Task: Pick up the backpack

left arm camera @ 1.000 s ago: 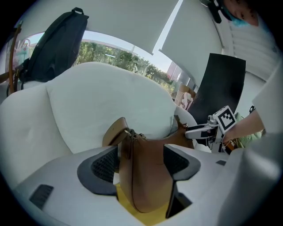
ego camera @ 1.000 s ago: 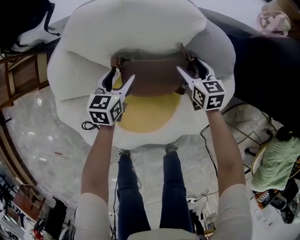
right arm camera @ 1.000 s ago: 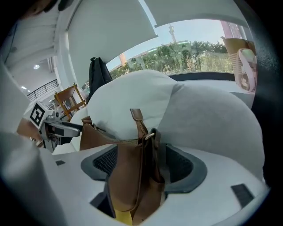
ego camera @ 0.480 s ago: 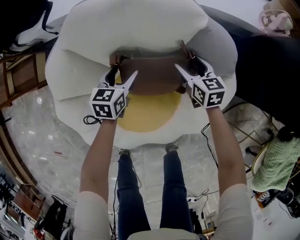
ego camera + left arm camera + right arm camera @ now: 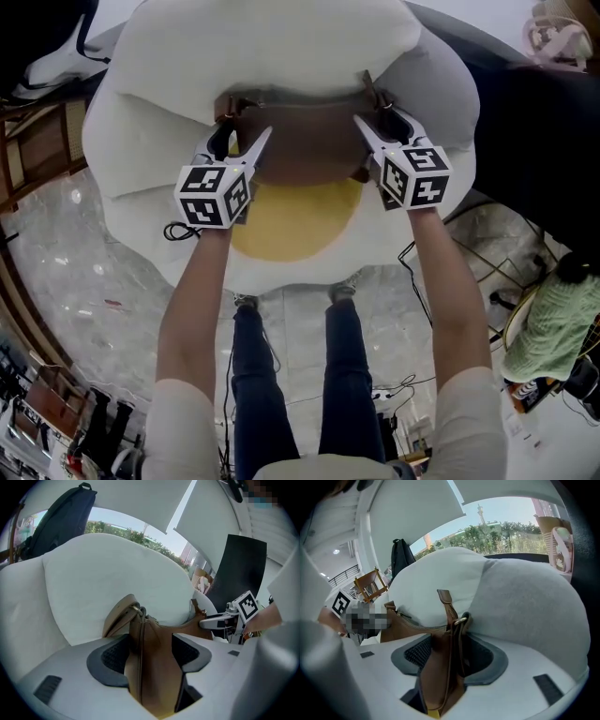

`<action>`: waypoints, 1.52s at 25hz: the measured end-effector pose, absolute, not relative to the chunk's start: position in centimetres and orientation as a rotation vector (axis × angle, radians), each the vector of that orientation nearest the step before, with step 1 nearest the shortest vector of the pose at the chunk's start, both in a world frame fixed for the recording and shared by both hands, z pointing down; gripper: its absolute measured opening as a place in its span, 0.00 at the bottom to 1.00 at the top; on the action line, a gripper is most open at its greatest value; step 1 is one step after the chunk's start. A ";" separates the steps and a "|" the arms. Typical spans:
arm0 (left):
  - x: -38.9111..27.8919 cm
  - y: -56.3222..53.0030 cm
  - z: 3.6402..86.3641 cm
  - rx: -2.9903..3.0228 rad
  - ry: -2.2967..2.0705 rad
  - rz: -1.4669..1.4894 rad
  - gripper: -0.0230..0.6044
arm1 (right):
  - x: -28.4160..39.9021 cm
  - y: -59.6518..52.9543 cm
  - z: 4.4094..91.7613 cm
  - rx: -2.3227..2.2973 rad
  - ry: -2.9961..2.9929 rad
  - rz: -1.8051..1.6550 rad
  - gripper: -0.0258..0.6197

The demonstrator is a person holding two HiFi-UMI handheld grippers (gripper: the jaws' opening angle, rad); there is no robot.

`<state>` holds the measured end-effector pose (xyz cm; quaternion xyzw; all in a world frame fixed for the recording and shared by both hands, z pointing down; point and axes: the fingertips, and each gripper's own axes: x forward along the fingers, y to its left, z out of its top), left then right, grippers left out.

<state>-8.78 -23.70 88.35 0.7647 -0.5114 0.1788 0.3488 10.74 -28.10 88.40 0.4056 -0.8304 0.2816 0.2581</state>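
A brown leather bag point(image 5: 305, 150) stands upright on the yellow seat cushion point(image 5: 291, 225) of a white egg-shaped chair point(image 5: 281, 56). My left gripper point(image 5: 239, 136) straddles its left end and my right gripper point(image 5: 375, 114) its right end. In the left gripper view the bag's end point(image 5: 154, 667), with strap ring, fills the space between the jaws of the left gripper point(image 5: 150, 644), and no squeeze shows. In the right gripper view the other end point(image 5: 438, 667) sits between the pads of the right gripper point(image 5: 447, 653). Those jaws have just been closing, and a dark gap remains beside the strap.
The chair's puffy white back rises right behind the bag. A dark backpack point(image 5: 61, 517) hangs behind the chair at the left. A wooden chair point(image 5: 37, 141) stands left, dark furniture point(image 5: 534, 141) right. Cables point(image 5: 412, 272) lie on the marble floor near my legs.
Both grippers have slid a little farther along the bag toward the chair back. The right gripper's jaws look slightly narrower round the bag's end.
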 end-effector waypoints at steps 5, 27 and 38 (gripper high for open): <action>-9.5 -23.4 88.5 1.945 -1.337 0.502 0.36 | 10.9 -27.6 88.1 1.138 -2.245 0.767 0.35; -9.1 -21.2 86.8 1.927 -1.351 0.474 0.22 | 10.8 -25.0 85.0 1.233 -2.254 0.697 0.28; -9.2 -20.8 81.1 2.012 -1.393 0.418 0.21 | 10.9 -24.1 78.9 1.300 -2.316 0.630 0.28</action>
